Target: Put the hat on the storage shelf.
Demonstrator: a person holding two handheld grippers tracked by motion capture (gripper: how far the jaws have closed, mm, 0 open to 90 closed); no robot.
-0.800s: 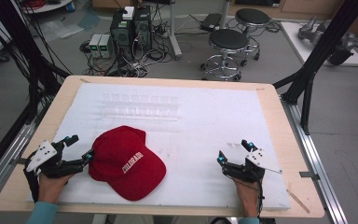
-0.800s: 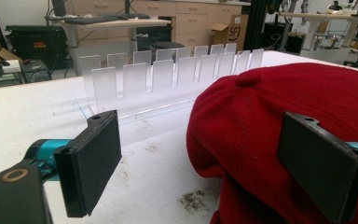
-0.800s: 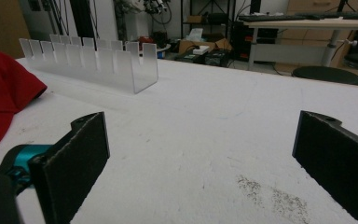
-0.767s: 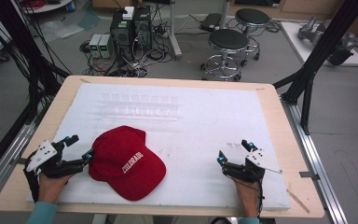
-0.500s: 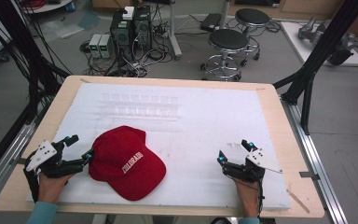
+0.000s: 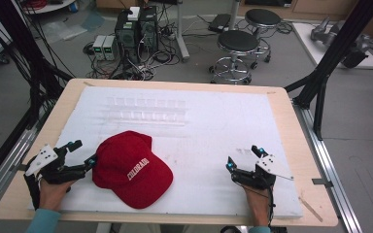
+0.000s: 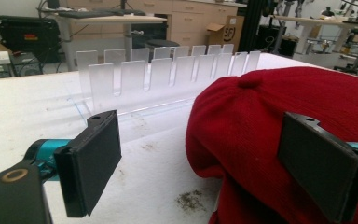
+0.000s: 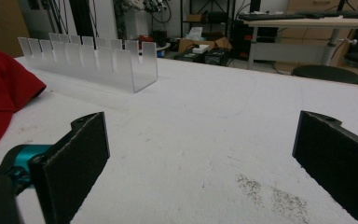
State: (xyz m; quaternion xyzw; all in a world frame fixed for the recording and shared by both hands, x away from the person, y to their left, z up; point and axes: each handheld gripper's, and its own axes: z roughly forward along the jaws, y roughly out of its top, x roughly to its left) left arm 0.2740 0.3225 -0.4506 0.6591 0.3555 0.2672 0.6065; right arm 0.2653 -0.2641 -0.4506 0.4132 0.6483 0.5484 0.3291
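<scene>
A red cap [image 6: 131, 167] with white lettering lies on the white foam mat [image 6: 213, 126], near the front left. My left gripper [image 6: 84, 152] rests at the cap's left side, open. In the left gripper view the cap [image 7: 270, 107] bulges into the gap between the wide-apart jaws, and one pad [image 7: 321, 163] stands in front of the crown; I cannot tell if it touches. My right gripper [image 6: 244, 158] lies on the mat at the front right, open, nothing between its pads [image 8: 79, 158]. The cap's brim [image 8: 4, 88] is at the far left of the right gripper view.
A clear slotted acrylic rack [image 6: 145, 109] stands on the mat behind the cap, also seen as the rack [image 7: 168, 74] and the rack [image 8: 93, 58] from the grippers. Wooden table edge [image 6: 291, 116] frames the mat. Stools [image 6: 238, 46] and computer boxes [image 6: 136, 24] stand on the floor beyond.
</scene>
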